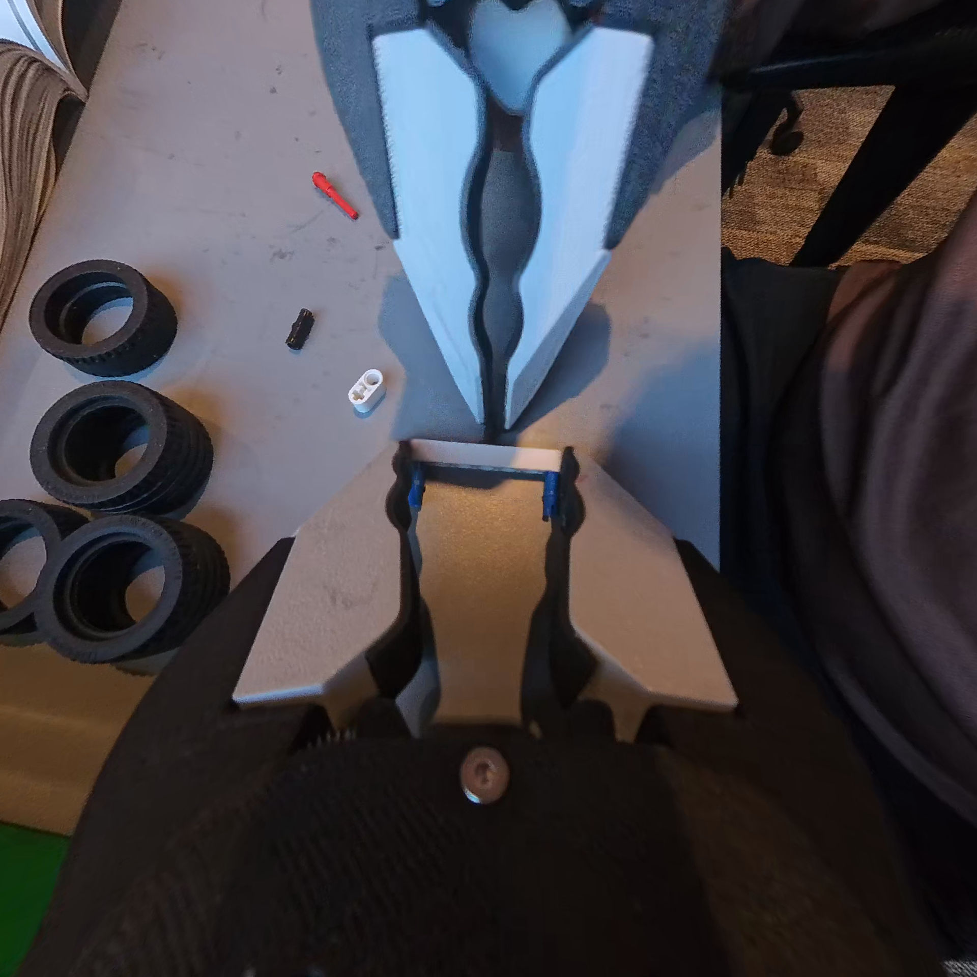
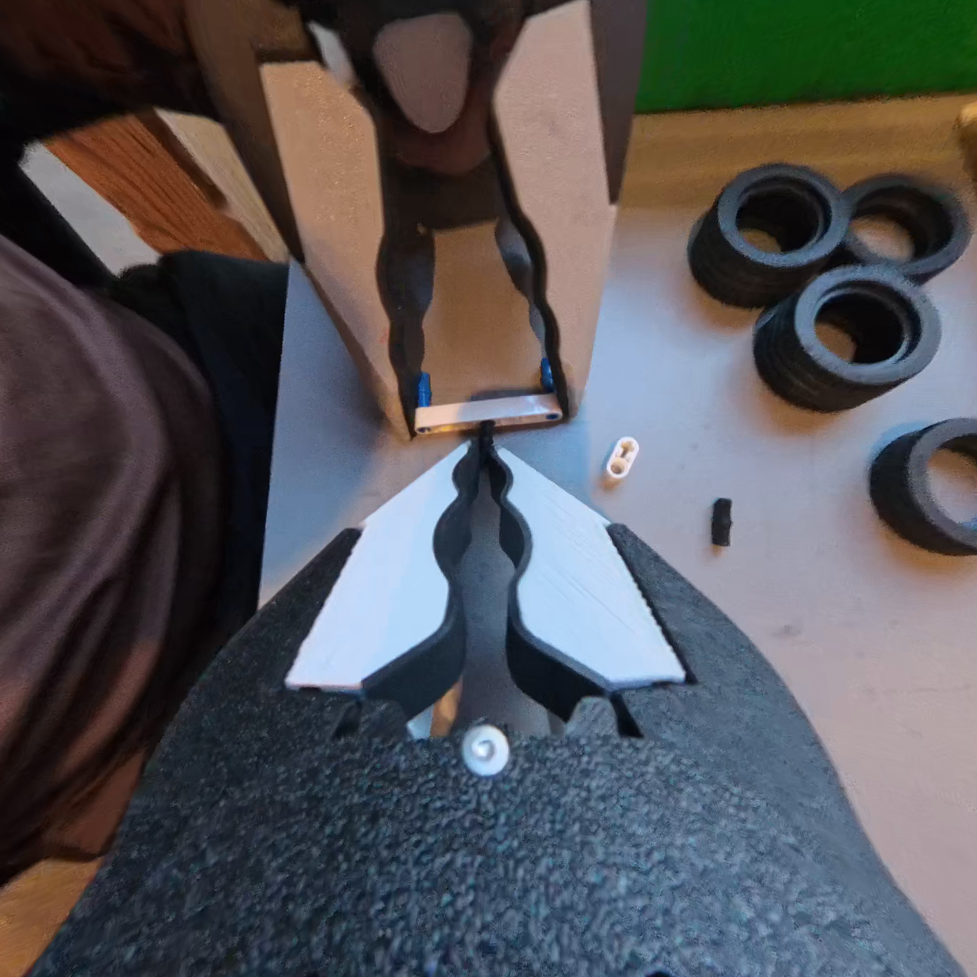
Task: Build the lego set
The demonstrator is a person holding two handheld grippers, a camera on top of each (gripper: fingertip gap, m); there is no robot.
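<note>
My left gripper (image 1: 484,468) holds a white lego beam (image 1: 484,455) lengthwise between its fingertips, just above the grey table. A blue pin (image 1: 416,489) sticks out of one end of the beam and another blue pin (image 1: 551,494) out of the other. My right gripper (image 2: 484,449) is shut on a small black pin (image 2: 485,431), whose tip touches the middle of the beam (image 2: 489,411). The two grippers face each other tip to tip. In the left wrist view the right gripper (image 1: 494,423) comes in from the top.
Several black tyres (image 1: 121,449) lie together at the left of the table. A small white two-hole piece (image 1: 367,390), a loose black pin (image 1: 300,328) and a red pin (image 1: 334,194) lie beside the grippers. The table edge (image 1: 720,370) and a person's body (image 1: 872,528) are on the right.
</note>
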